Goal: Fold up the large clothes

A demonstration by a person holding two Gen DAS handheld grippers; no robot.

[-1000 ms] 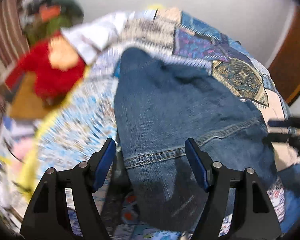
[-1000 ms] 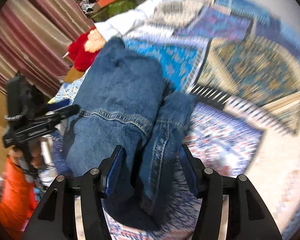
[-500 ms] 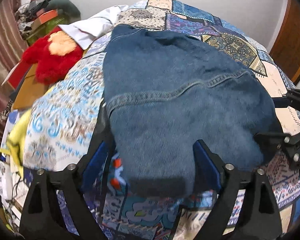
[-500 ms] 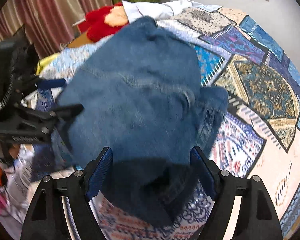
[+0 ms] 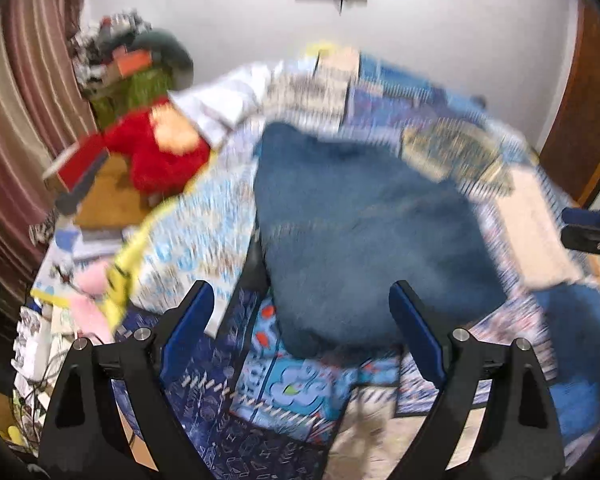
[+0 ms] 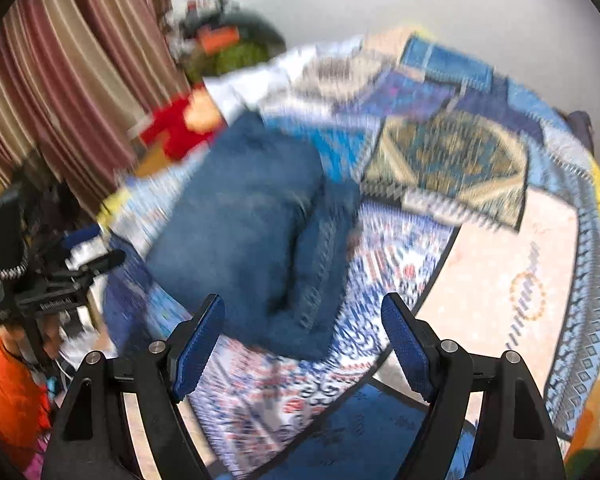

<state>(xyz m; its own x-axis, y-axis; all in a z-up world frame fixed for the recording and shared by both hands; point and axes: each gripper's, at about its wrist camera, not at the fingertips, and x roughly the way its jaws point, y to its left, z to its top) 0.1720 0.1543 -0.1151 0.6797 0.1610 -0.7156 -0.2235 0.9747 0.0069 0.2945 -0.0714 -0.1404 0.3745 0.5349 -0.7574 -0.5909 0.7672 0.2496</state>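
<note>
Denim garment (image 5: 364, 232) lies folded in a blue heap on the patchwork bedspread (image 5: 204, 236); we take it as our landmark. Both frames are motion-blurred. We see the left gripper (image 5: 300, 320) just short of the denim's near edge, jaws spread wide, nothing between the blue pads (image 5: 188, 320). We see the right gripper (image 6: 302, 330) likewise gaping and empty, just short of the denim's near corner, above the bedspread. From the right wrist view a narrower fold of the denim lies along its right side. Left of the denim, beyond the bedspread's edge, sits a red plush toy (image 5: 160, 156).
</note>
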